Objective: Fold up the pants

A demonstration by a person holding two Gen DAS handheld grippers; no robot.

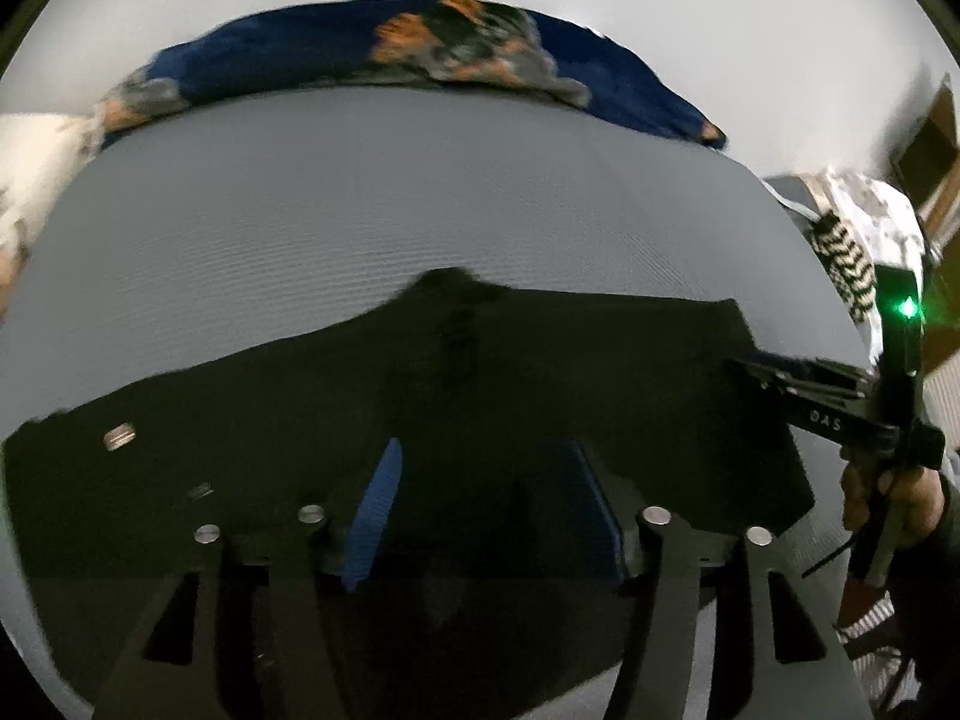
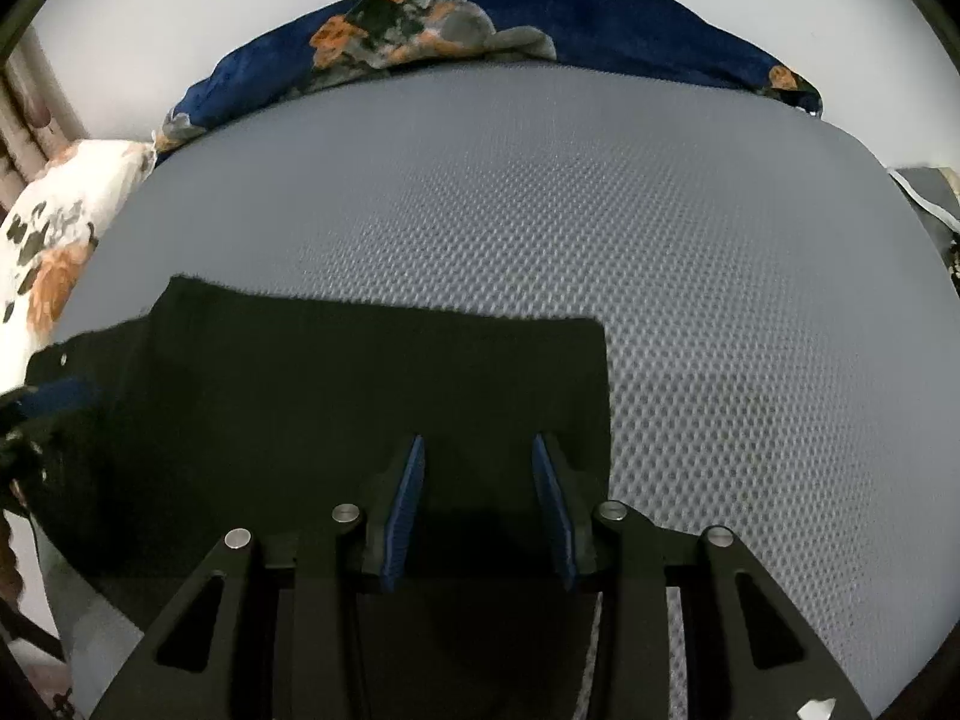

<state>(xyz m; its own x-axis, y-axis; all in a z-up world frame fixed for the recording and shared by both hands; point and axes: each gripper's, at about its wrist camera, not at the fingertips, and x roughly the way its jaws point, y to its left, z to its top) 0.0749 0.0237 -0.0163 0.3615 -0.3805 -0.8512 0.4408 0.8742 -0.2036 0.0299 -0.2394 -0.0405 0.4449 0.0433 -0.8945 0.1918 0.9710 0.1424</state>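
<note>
Black pants (image 1: 456,384) lie flat on the grey textured bed surface (image 1: 372,204), with a metal button (image 1: 119,437) at the left. My left gripper (image 1: 480,456) is open just above the pants, blue pads apart, nothing between them. My right gripper (image 2: 479,450) is open over the pants' right part (image 2: 360,372), near their straight right edge. The right gripper also shows in the left wrist view (image 1: 828,402), held by a hand at the pants' right edge. The left gripper's blue pad (image 2: 54,393) shows at the far left of the right wrist view.
A dark blue floral blanket (image 1: 420,54) is bunched along the far edge of the bed, also seen in the right wrist view (image 2: 480,18). A white floral pillow (image 2: 54,240) lies at the left. A striped cloth (image 1: 846,252) lies at the right edge.
</note>
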